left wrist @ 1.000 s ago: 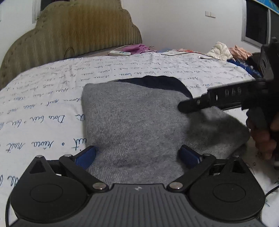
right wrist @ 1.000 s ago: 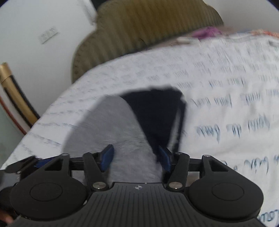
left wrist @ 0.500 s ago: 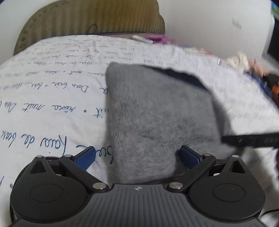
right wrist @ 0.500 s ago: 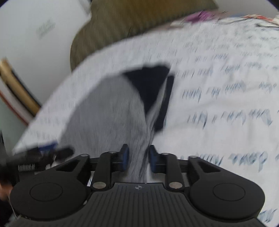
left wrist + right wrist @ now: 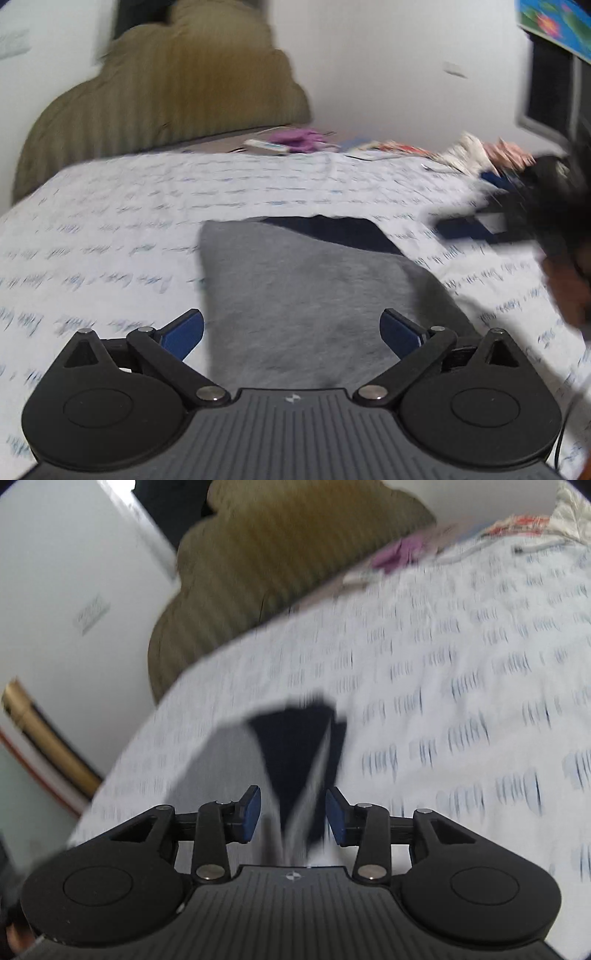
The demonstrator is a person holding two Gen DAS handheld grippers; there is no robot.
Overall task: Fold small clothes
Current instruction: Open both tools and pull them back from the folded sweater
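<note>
A folded grey garment [image 5: 314,291] with a dark navy part [image 5: 332,230] at its far edge lies flat on the white printed bedsheet [image 5: 110,229]. My left gripper [image 5: 291,330] is open, its blue pads either side of the garment's near edge. The right gripper [image 5: 476,229] shows blurred at the right of the left wrist view, above the sheet. In the right wrist view the right gripper [image 5: 293,816] is open, with the garment [image 5: 221,768] and its navy part [image 5: 295,738] just ahead of its pads; the image is blurred by motion.
An olive padded headboard [image 5: 166,92] stands behind the bed. A purple cloth [image 5: 295,138], a remote and papers lie at the far edge. More clothes [image 5: 476,151] are piled at the far right. A wall and a gold-trimmed frame [image 5: 48,746] stand left of the bed.
The right gripper, pinched on the garment's edge half a second ago, has opened and pulled back. The left gripper stays open and has lifted its view towards the headboard.
</note>
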